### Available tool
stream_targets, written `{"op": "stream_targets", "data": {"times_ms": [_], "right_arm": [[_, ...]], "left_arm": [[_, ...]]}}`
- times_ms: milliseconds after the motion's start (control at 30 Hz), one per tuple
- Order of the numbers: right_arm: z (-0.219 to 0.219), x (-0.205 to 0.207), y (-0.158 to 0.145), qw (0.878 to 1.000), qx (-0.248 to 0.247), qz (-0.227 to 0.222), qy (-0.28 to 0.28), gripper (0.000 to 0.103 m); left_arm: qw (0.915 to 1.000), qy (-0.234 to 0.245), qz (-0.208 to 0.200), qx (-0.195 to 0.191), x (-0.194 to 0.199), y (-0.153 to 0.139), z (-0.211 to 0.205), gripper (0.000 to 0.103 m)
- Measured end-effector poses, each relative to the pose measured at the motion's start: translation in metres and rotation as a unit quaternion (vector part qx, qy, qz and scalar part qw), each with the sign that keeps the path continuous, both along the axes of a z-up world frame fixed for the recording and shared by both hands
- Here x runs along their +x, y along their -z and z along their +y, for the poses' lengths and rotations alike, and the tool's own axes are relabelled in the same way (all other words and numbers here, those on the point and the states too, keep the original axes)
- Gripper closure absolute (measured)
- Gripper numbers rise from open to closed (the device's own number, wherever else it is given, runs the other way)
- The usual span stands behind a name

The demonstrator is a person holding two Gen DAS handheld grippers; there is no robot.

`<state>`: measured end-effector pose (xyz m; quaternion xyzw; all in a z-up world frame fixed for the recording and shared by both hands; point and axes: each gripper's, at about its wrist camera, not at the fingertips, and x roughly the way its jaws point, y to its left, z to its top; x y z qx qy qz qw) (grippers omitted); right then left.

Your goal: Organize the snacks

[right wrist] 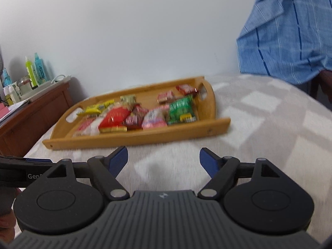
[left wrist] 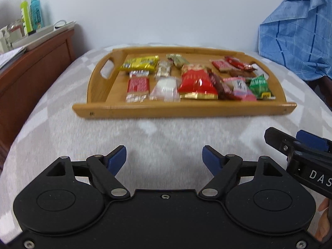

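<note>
A wooden tray [left wrist: 182, 109] with handle cutouts sits on a grey-and-white blanket and holds several wrapped snacks: a yellow pack [left wrist: 141, 62], a large red pack [left wrist: 196, 83], a green pack [left wrist: 259, 85], a white pack [left wrist: 166, 88] and small red-and-white bars [left wrist: 138, 87]. My left gripper [left wrist: 165, 158] is open and empty over the blanket, short of the tray. My right gripper [right wrist: 164, 159] is open and empty, also short of the tray [right wrist: 141, 134]. The right gripper's side shows at the left wrist view's right edge [left wrist: 298, 155].
A brown wooden cabinet [left wrist: 35, 66] stands at the left with bottles [left wrist: 32, 12] and a white tray on top. A blue checked cloth [left wrist: 296, 33] hangs at the right. A white wall is behind. The blanket [left wrist: 166, 132] spreads around the tray.
</note>
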<state>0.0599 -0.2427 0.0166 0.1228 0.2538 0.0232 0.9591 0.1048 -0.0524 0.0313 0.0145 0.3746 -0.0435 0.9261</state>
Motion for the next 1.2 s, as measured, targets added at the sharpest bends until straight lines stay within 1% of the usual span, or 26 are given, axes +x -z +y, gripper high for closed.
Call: {"op": "stream_targets", "data": {"times_ms": [233, 300, 367, 467, 533, 600, 767, 867, 1200], "right_arm": [[0.008, -0.014, 0.010, 1.000, -0.021, 0.013, 0.005, 0.013], [0.010, -0.016, 0.013, 1.000, -0.024, 0.016, 0.005, 0.013], [0.013, -0.017, 0.018, 0.999, -0.036, 0.021, 0.005, 0.012], [0.019, -0.018, 0.018, 0.998, -0.062, 0.014, -0.001, 0.011], [0.021, -0.017, 0.019, 0.998, -0.069, 0.016, 0.000, 0.011], [0.022, -0.015, 0.020, 0.998, -0.068, 0.016, 0.003, 0.008], [0.021, -0.012, 0.021, 0.998, -0.060, 0.018, 0.011, 0.008], [0.021, -0.012, 0.021, 0.998, -0.061, 0.019, 0.011, 0.007], [0.021, -0.009, 0.022, 0.998, -0.061, 0.022, 0.007, 0.003]], "left_arm": [[0.9998, -0.015, 0.009, 0.000, -0.010, 0.012, 0.010, 0.019], [0.9999, -0.015, 0.007, 0.004, -0.013, 0.014, 0.011, 0.016], [0.9999, -0.016, 0.004, 0.005, -0.015, 0.016, 0.011, 0.015], [0.9998, -0.019, 0.005, 0.005, -0.014, 0.018, 0.011, 0.011], [0.9998, -0.020, 0.005, 0.005, -0.013, 0.019, 0.011, 0.009], [0.9998, -0.021, 0.005, 0.004, -0.013, 0.021, 0.012, 0.007], [0.9998, -0.022, 0.003, 0.002, -0.012, 0.022, 0.013, 0.005], [0.9997, -0.025, 0.005, 0.003, -0.010, 0.024, 0.015, 0.000], [0.9998, -0.020, 0.000, -0.004, -0.010, 0.026, 0.020, 0.000]]}}
